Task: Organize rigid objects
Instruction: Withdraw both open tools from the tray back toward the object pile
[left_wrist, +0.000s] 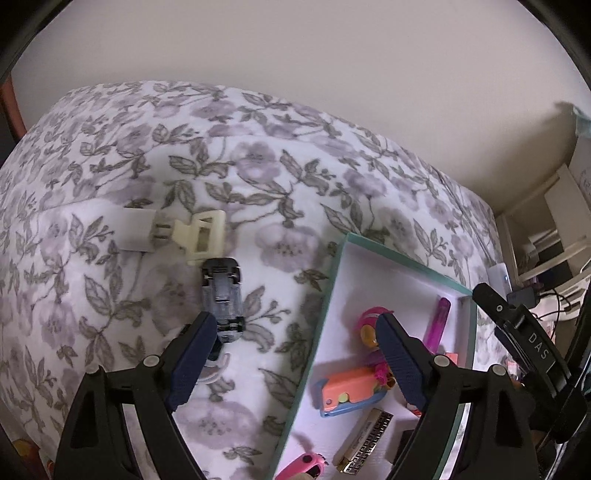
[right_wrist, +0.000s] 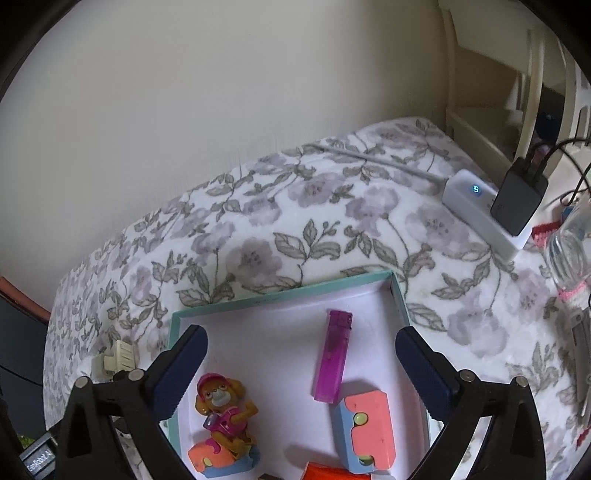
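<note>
A teal-rimmed white box (left_wrist: 334, 280) (right_wrist: 280, 293) lies on the floral blanket. In it are a purple lighter (right_wrist: 332, 356) (left_wrist: 437, 325), a dog figure in pink (right_wrist: 223, 413) (left_wrist: 369, 328), orange-and-blue blocks (right_wrist: 365, 424) (left_wrist: 351, 397), a harmonica (left_wrist: 367, 441) and a pink toy (left_wrist: 306, 463). Outside the box lie a dark toy car (left_wrist: 223, 299), upside down, a cream hair claw (left_wrist: 201, 236) (right_wrist: 118, 360) and a white plug adapter (left_wrist: 138, 234). My left gripper (left_wrist: 295, 325) is open, its left finger beside the car. My right gripper (right_wrist: 301, 341) is open above the box.
The bed stands against a cream wall. A white power strip (right_wrist: 480, 214) with a black charger (right_wrist: 519, 199) and cables lies at the bed's right edge, near a clear jar (right_wrist: 569, 258) and a white shelf unit (left_wrist: 546, 229). The right gripper's body (left_wrist: 524, 343) shows in the left wrist view.
</note>
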